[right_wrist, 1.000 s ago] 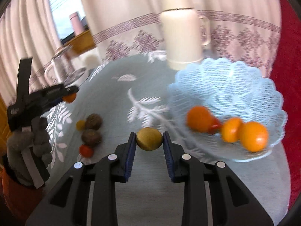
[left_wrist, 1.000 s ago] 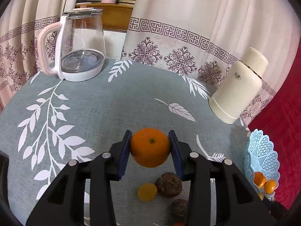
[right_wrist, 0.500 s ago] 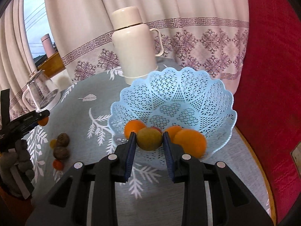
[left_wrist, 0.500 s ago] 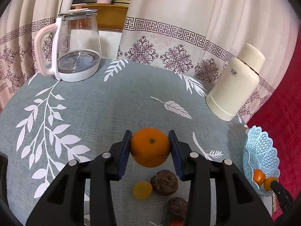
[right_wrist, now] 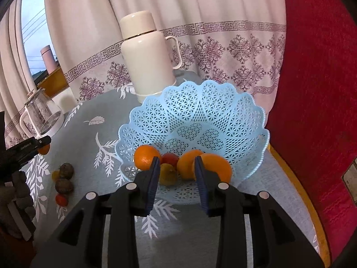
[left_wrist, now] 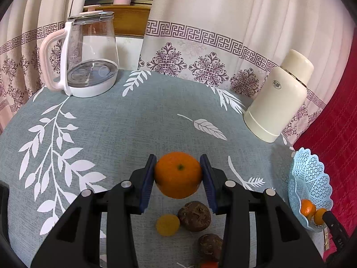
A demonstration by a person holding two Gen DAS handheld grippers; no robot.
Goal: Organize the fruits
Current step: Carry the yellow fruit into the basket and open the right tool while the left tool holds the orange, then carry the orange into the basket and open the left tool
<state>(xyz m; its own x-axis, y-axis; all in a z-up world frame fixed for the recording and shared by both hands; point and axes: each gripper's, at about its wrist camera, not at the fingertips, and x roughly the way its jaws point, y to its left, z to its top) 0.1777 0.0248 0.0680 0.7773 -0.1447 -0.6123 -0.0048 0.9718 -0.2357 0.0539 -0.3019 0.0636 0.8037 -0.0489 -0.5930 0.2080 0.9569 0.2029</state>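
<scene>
my right gripper (right_wrist: 178, 174) has just been opening over the blue basket (right_wrist: 223, 116); its jaws stand apart and the yellow-green fruit (right_wrist: 167, 174) now lies inside, free. my left gripper (left_wrist: 178, 175) clamps an orange (left_wrist: 178, 174) above the table, next to deliver.

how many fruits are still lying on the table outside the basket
4: two brown fruits, a small yellow one beside them and a small red one nearest, all left of the blue basket. Others may be hidden behind the left gripper.
</scene>
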